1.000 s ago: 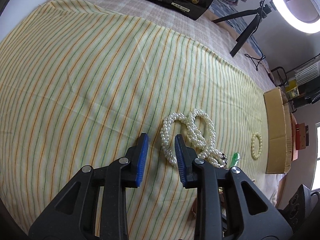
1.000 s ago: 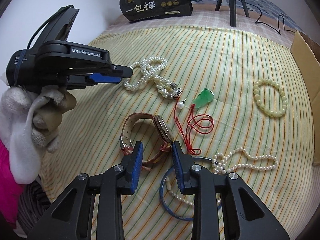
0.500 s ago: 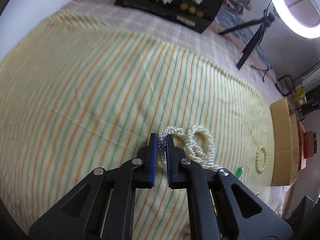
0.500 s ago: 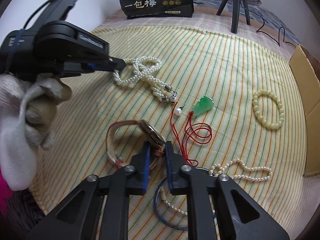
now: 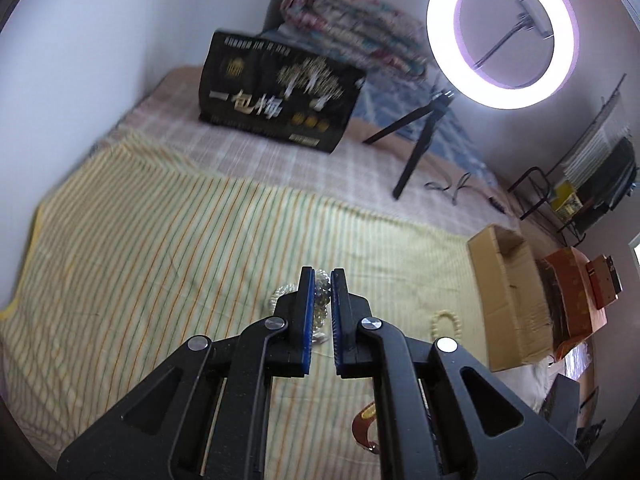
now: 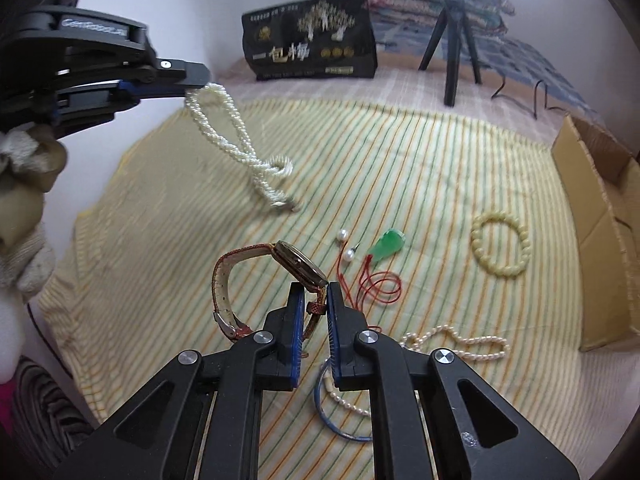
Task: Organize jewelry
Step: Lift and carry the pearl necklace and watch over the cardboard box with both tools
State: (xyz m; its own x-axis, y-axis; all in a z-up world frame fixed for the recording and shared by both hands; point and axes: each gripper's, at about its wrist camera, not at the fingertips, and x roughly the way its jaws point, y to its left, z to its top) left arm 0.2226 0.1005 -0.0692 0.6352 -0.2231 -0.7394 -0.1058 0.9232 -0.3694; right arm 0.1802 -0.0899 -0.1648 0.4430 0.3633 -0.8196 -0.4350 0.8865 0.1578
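Note:
My left gripper (image 5: 321, 276) is shut on a thick white pearl necklace (image 6: 236, 148), which hangs from its tip (image 6: 200, 80) with the lower end trailing on the striped cloth (image 6: 420, 160). My right gripper (image 6: 312, 292) is shut on the strap of a brown leather watch (image 6: 248, 280) and holds it lifted off the cloth. On the cloth lie a green pendant on red cord (image 6: 388, 244), two pearl earrings (image 6: 346, 246), a yellow bead bracelet (image 6: 500, 244), a thin pearl strand (image 6: 460, 344) and a blue bangle (image 6: 332, 412).
An open cardboard box (image 6: 600, 220) stands at the cloth's right edge and also shows in the left wrist view (image 5: 508, 292). A black printed bag (image 6: 312, 40) and a ring-light tripod (image 6: 452, 40) stand at the back.
Both grippers closed, the left on the pearl necklace and the right on the watch strap. Both have since risen, lifting necklace and watch off the cloth.

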